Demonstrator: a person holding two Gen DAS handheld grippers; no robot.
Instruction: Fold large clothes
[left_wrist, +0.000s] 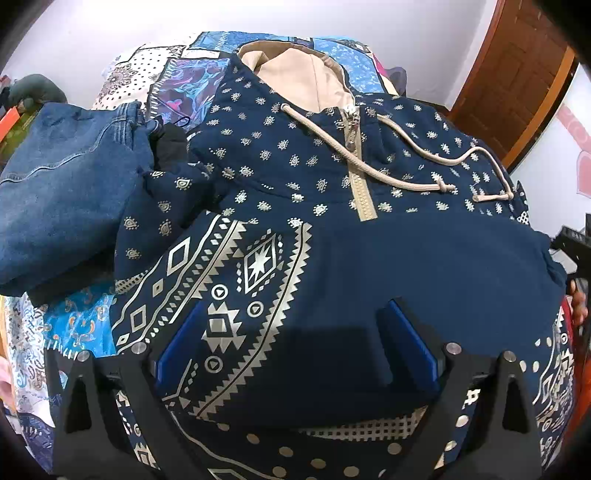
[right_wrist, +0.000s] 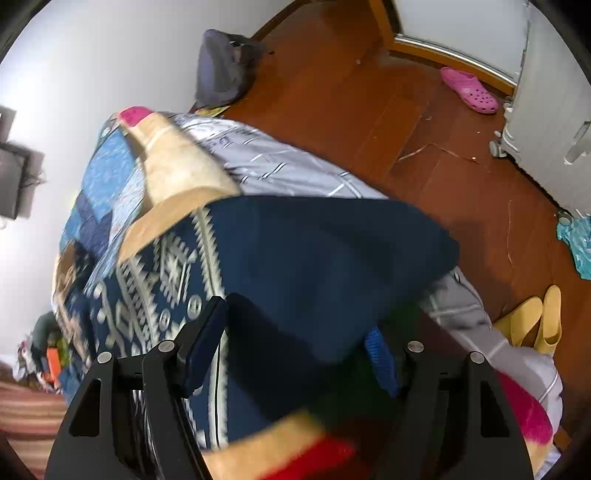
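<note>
A navy hoodie (left_wrist: 332, 177) with a silver print, beige hood lining and beige zipper lies on the bed, its lower part folded up over the chest. My left gripper (left_wrist: 295, 332) is open, its blue pads (left_wrist: 410, 339) on either side of the folded navy hem. In the right wrist view, which is blurred, the same hoodie (right_wrist: 314, 258) lies between the fingers of my right gripper (right_wrist: 295, 350), which is open around the navy fabric.
Folded blue jeans (left_wrist: 62, 192) lie left of the hoodie on the patchwork quilt (left_wrist: 184, 85). A wooden door (left_wrist: 517, 74) stands at the right. The wooden floor (right_wrist: 369, 110) holds a pink clog (right_wrist: 469, 94), yellow shoes (right_wrist: 535, 321) and a grey bag (right_wrist: 221, 70).
</note>
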